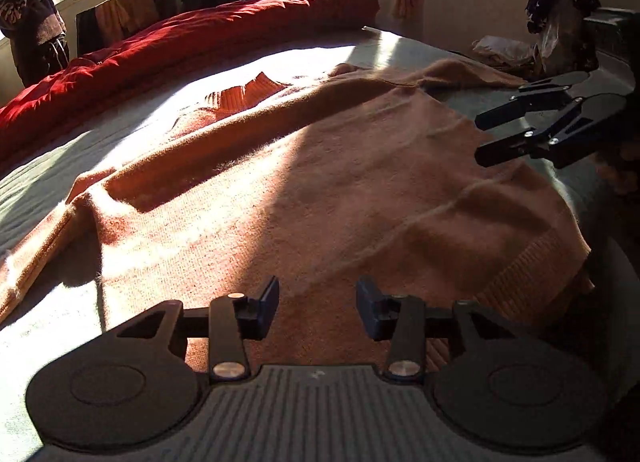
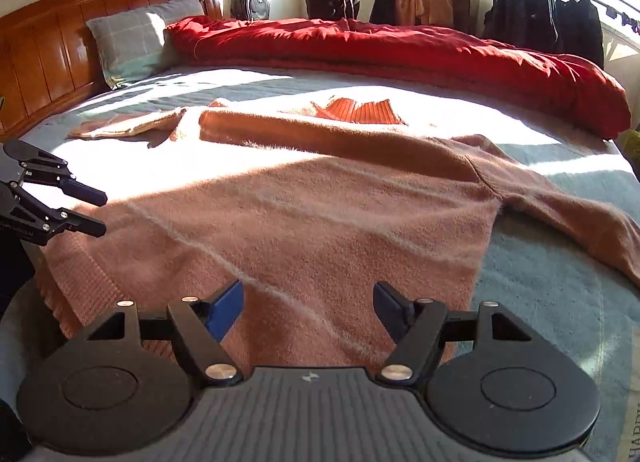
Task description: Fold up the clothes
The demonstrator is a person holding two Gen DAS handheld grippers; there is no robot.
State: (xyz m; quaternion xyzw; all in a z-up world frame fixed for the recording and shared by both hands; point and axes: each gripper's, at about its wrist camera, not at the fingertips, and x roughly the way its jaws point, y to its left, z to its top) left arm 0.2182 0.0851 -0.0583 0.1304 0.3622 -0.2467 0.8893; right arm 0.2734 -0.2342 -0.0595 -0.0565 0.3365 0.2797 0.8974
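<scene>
Here the orange sweater [image 2: 320,198] lies flat on the grey-green bed sheet [image 2: 560,282], its long axis running from the ribbed hem [image 2: 80,262] nearest both cameras to the ribbed collar [image 2: 360,110] pointing toward the red quilt [image 2: 400,50], with one sleeve [image 2: 320,134] folded across the chest and the other trailing off to the side. The left gripper [image 1: 317,308] hovers low over the hem region, level, fingers spread and holding nothing. The right gripper [image 2: 308,310] is likewise poised above the lower body of the garment, fingers parted and empty, each gripper visible at the edge of the other's view.
</scene>
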